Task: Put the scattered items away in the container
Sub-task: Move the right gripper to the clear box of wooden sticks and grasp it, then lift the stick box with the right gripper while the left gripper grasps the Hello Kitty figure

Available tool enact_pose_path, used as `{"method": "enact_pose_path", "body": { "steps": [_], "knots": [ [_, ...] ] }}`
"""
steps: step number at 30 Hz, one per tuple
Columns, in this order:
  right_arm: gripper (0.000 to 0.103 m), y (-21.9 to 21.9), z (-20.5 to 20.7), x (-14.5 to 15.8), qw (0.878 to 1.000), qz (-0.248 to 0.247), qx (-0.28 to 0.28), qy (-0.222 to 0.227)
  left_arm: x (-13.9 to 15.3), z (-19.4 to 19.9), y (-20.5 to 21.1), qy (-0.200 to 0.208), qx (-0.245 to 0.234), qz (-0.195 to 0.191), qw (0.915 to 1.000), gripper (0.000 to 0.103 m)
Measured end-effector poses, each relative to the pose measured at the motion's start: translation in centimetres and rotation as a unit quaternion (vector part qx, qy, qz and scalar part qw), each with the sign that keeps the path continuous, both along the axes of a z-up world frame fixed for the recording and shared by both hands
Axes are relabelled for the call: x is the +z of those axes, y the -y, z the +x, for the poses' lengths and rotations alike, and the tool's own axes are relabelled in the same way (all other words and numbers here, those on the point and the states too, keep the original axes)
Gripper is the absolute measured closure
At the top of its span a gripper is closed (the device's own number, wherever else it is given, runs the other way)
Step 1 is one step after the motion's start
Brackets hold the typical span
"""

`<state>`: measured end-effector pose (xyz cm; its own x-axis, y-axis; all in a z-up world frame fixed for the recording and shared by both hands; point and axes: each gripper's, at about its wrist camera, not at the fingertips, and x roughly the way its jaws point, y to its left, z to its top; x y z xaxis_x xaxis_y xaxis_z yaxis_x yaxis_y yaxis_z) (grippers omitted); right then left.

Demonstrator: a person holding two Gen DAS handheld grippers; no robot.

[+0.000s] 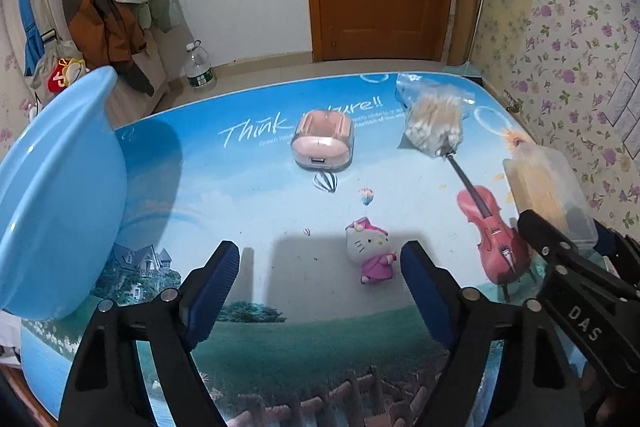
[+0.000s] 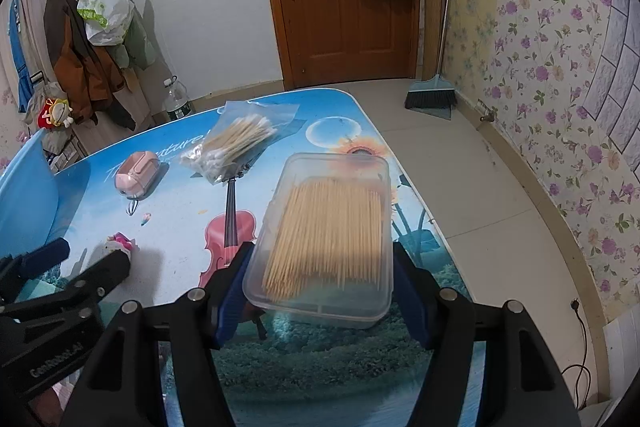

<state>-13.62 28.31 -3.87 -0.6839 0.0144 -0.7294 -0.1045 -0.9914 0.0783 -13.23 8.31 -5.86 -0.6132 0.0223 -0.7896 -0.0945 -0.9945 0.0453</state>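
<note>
Between right gripper (image 2: 320,291) fingers, toothpick box (image 2: 324,239), above table (image 2: 168,211)

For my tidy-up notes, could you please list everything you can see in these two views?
Toothpick box: one, clear plastic, between the right gripper's pads.
Cotton swab bag: one, clear, far side of table.
Pink case: one, pink, table middle.
Basin: one, light blue, table's left edge.
Table: one, blue picture print.
Water bottle: one, clear, floor by wall.
Broom: one, blue-handled, beside door.
Door: one, brown, a dark coat hung on it.
Hanging coats: several, brown and green, left wall.
Left gripper: one, black with blue pads, open, nothing between.
Right gripper: one, black with blue pads, gripping the box.
</note>
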Motion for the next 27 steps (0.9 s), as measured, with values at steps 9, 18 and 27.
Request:
{"method": "enact_pose_path", "body": {
  "steps": [9,18,27],
  "knots": [
    [0.036,0.15,-0.20,0.06,1.000,0.008,0.000,0.000,-0.40,-0.53,-0.21,0.009,0.005,0.012,0.9999,0.037],
    [0.036,0.30,-0.21,-0.03,1.000,0.013,-0.002,0.000,-0.16,-0.43,-0.75,0.005,-0.010,0.009,0.9999,0.063],
    [0.036,0.29,-0.26,-0.04,1.000,0.013,-0.002,0.000,-0.13,-0.27,-0.63,0.003,-0.016,0.015,0.9998,0.079]
  ]
}}
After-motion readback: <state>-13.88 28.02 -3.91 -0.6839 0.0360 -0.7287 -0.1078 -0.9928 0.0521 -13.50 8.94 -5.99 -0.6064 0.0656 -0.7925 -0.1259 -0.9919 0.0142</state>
